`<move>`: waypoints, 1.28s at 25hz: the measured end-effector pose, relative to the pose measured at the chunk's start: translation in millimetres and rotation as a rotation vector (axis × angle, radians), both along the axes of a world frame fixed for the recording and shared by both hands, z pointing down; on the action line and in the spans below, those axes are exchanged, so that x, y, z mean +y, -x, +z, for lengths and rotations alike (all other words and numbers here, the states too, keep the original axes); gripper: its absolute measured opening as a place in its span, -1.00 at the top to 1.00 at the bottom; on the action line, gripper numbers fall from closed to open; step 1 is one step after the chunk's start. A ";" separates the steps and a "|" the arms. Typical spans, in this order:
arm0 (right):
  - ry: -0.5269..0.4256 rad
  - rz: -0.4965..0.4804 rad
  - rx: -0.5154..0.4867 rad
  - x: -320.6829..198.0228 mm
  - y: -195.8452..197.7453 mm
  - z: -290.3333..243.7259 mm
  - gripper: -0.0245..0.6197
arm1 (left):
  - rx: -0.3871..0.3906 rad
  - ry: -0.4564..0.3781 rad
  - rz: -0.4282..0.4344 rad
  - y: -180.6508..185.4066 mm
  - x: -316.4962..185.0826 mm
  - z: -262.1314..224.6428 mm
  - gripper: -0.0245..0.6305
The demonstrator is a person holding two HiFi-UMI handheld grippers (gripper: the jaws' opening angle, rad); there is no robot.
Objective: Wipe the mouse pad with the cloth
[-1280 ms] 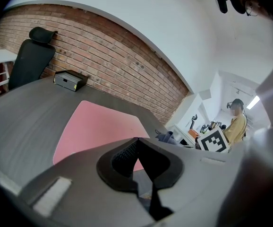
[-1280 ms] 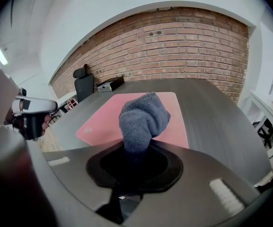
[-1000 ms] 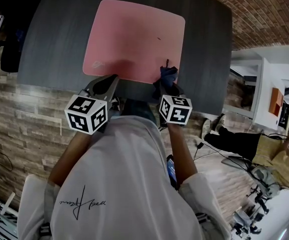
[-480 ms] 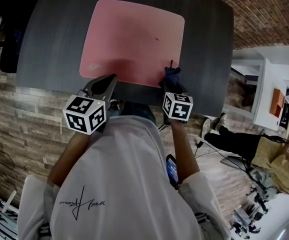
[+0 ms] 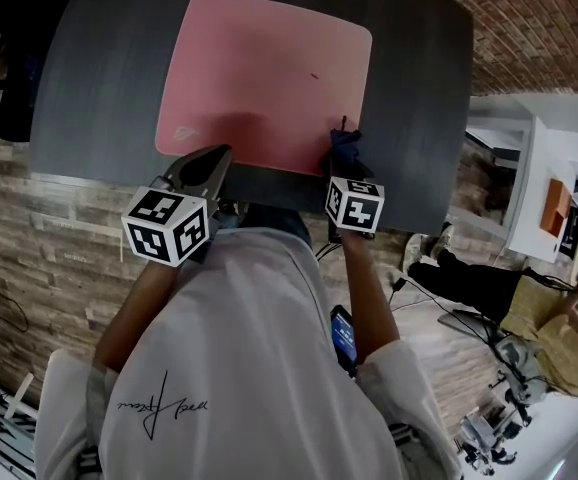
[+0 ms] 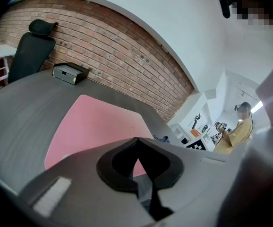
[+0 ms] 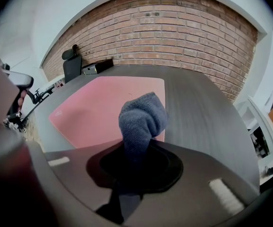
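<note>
A pink mouse pad (image 5: 264, 73) lies on the dark grey table (image 5: 99, 78); it also shows in the left gripper view (image 6: 94, 126) and the right gripper view (image 7: 103, 108). My right gripper (image 5: 343, 148) is shut on a bunched dark blue cloth (image 7: 141, 119), which hangs at the pad's near right corner (image 5: 341, 150). Whether the cloth touches the pad I cannot tell. My left gripper (image 5: 209, 160) is shut with nothing in it, held over the pad's near left edge. A small dark mark (image 5: 315, 76) sits on the pad's right part.
A black box (image 6: 69, 73) stands at the table's far side by the brick wall. A dark office chair (image 6: 30, 51) is at the far left. White shelving (image 5: 539, 168) and clutter stand to the right of the table.
My right gripper with the cloth has moved a little forward onto the pad's near right corner. The left gripper has barely shifted.
</note>
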State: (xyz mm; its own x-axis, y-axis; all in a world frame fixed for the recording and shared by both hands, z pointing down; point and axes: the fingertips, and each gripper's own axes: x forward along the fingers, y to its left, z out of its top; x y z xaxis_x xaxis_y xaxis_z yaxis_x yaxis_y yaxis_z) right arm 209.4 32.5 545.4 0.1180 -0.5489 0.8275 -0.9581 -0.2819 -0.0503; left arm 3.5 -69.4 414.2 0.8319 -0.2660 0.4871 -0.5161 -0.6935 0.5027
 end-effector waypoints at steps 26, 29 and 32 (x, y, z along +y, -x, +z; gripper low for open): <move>0.005 -0.006 -0.034 -19.4 22.9 8.9 0.70 | -0.007 0.007 -0.014 2.7 -5.6 2.2 0.89; 0.005 -0.017 -0.039 -20.3 28.7 9.5 0.70 | -0.005 0.006 -0.024 7.3 -4.2 1.7 0.89; 0.002 -0.024 -0.049 -24.7 34.5 9.5 0.70 | -0.006 0.004 -0.037 12.8 -5.2 0.9 0.89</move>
State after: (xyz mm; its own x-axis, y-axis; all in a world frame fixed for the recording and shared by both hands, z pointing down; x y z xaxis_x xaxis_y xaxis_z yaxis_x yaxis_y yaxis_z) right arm 175.0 7.8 554.9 0.0642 -0.5491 0.8333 -0.9609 -0.2593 -0.0968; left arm -9.3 -74.7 415.1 0.8188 -0.2947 0.4927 -0.5442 -0.6718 0.5025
